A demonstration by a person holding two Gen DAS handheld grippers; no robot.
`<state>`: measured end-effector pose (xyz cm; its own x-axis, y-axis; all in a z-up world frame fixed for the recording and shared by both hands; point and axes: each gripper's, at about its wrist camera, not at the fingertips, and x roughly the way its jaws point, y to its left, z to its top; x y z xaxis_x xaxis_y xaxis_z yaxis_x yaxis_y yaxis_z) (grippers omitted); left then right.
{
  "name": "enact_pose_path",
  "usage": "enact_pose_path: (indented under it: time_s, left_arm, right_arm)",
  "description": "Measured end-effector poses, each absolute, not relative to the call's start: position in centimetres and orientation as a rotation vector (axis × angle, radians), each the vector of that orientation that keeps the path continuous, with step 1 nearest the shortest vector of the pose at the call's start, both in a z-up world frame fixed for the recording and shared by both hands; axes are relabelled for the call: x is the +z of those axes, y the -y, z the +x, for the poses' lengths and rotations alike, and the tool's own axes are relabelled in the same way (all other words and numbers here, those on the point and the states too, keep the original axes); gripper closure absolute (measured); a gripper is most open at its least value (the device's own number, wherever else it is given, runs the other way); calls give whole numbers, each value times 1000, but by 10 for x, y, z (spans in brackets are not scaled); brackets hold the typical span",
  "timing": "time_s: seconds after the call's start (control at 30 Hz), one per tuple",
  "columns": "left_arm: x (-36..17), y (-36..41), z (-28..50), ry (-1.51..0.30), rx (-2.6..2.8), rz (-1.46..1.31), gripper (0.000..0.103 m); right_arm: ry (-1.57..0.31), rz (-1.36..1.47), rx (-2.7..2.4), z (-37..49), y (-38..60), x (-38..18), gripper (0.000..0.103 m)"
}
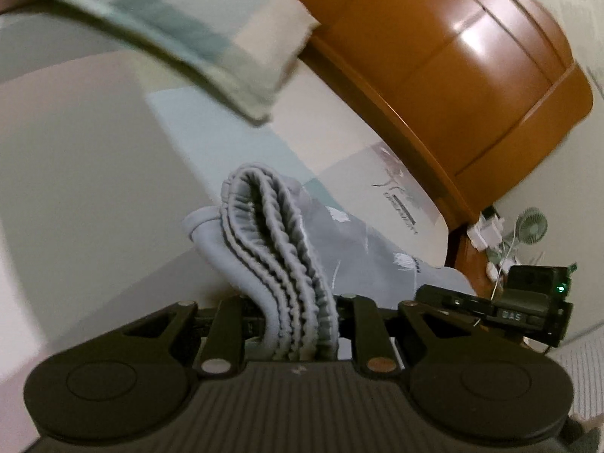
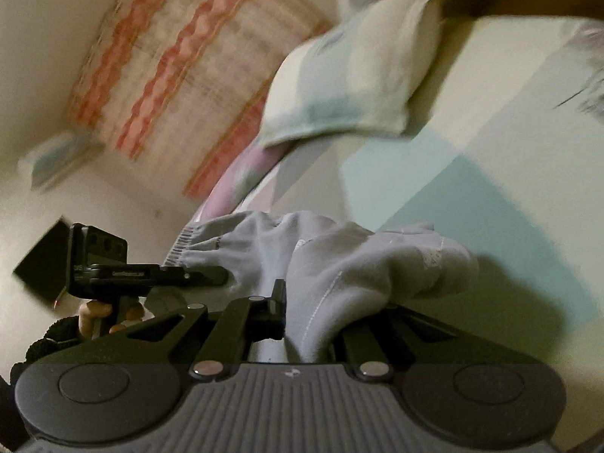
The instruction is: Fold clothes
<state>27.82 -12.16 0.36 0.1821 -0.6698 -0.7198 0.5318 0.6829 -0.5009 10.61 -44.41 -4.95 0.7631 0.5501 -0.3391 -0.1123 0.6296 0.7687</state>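
Observation:
A grey garment with a ribbed elastic waistband [image 1: 271, 234] hangs lifted above the bed between both grippers. My left gripper [image 1: 298, 321] is shut on the bunched waistband, whose folds rise up out of the jaws. In the right wrist view my right gripper [image 2: 313, 321] is shut on the garment's grey cloth [image 2: 377, 264], which drapes over its right finger. The left gripper [image 2: 211, 275] shows there at the left, clamping the waistband end. The right gripper [image 1: 445, 298] appears low on the right in the left wrist view, partly behind the cloth.
The bed sheet [image 1: 94, 151] has pale green, white and pink blocks. A pillow [image 1: 170, 26] lies at the bed's head by the wooden headboard [image 1: 453, 56]. A small fan [image 1: 532, 221] stands beyond the bed. A patterned curtain [image 2: 170, 60] hangs behind, and a hand [image 2: 90, 317] holds the left gripper.

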Motion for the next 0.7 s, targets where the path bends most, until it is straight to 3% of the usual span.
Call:
enact_pose_path:
  time_s: [0.4,0.7]
  left_arm:
    - [-13,325,369,-1148,-972,177,87]
    - [-29,415,414,-1176,-973,357,86]
  right_arm:
    - [-495,867,73,108,541,-74,95]
    - [-474,866,-13,109,555,-81,95]
